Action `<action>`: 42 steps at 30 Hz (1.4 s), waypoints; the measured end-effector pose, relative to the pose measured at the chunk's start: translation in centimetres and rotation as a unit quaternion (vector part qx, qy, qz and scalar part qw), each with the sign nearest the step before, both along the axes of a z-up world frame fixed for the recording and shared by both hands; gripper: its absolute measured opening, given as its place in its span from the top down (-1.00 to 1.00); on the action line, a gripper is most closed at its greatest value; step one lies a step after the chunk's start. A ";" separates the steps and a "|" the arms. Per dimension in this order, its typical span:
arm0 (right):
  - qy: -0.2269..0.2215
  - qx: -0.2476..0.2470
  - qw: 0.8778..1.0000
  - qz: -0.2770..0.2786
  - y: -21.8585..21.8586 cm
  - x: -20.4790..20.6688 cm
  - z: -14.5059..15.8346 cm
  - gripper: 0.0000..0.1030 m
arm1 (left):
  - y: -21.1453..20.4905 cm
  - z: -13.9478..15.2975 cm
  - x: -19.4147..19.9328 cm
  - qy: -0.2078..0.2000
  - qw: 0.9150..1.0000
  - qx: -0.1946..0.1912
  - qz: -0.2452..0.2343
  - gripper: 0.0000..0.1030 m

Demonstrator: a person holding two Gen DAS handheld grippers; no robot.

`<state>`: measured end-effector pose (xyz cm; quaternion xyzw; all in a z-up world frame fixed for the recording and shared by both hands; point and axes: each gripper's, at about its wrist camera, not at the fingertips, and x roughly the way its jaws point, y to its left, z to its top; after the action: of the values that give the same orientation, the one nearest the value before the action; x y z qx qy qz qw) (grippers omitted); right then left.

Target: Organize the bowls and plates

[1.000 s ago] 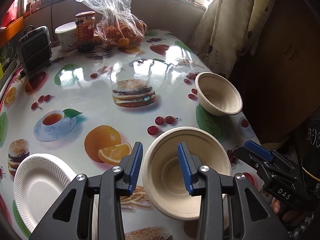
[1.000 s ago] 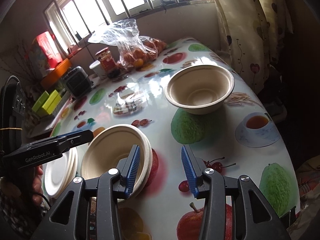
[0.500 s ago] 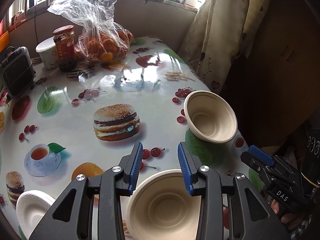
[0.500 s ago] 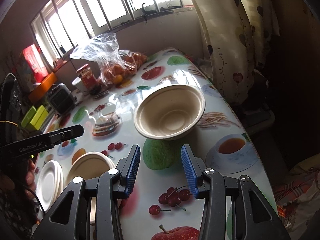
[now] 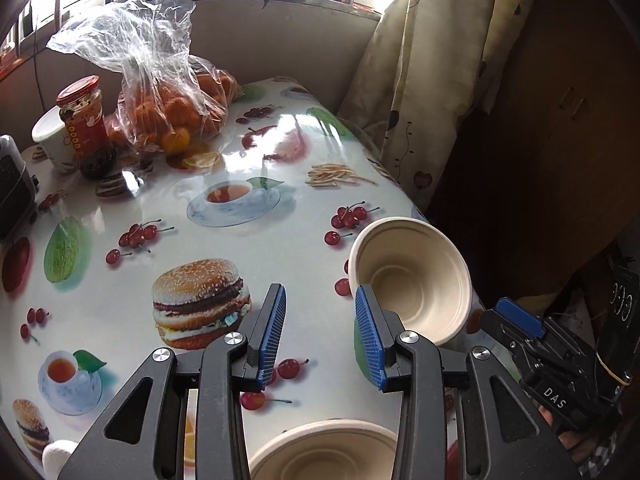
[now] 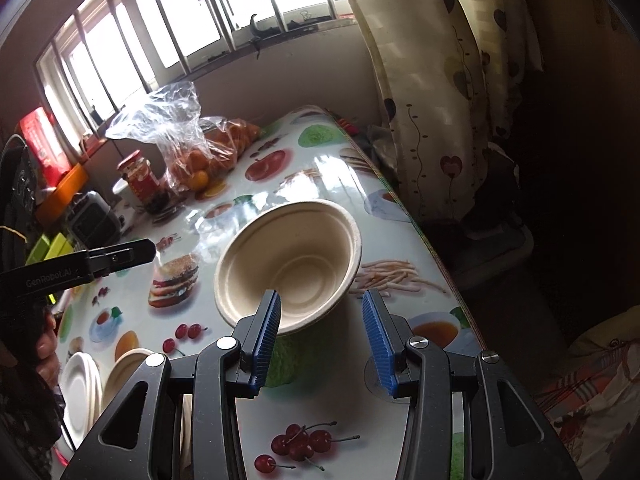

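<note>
A lone beige paper bowl stands upright near the right edge of the fruit-print table. My left gripper hovers open just left of it, with only tablecloth between the blue pads. My right gripper hangs open at the bowl's near rim; its left pad overlaps the rim in the picture, and nothing is gripped. A stack of beige bowls sits under the left gripper, next to a stack of white plates. Each gripper shows in the other's view: the right gripper and the left gripper.
At the far end stand a plastic bag of oranges, a red-lidded jar, a white cup and a dark small appliance. A curtain hangs past the table's right edge, beside dark furniture.
Both grippers have travelled across the table toward the lone bowl, which now looks larger and nearer. The bowl stack has slid to the bottom of the left view. Neither jaw gap has changed.
</note>
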<state>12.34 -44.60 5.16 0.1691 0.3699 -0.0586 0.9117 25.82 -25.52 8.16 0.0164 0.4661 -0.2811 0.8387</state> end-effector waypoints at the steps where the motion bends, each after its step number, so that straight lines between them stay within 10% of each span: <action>1: 0.001 0.001 1.000 0.000 -0.2 0.2 -0.1 0.18 | -0.2 0.0 0.2 -0.003 1.000 0.002 -0.001 0.27; 23: 0.012 0.017 1.000 -0.004 -1.5 2.6 -1.8 0.19 | -4.4 -3.4 3.5 0.055 0.998 0.009 -0.034 0.27; 42: 0.014 0.023 1.000 0.000 -1.5 2.7 -2.1 0.49 | -5.8 -4.9 3.5 0.080 0.996 0.015 -0.046 0.74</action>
<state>15.09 -46.09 3.03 0.1891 0.3835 -0.0528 0.9024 29.28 -31.30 3.26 0.0282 0.5349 -0.3127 0.7844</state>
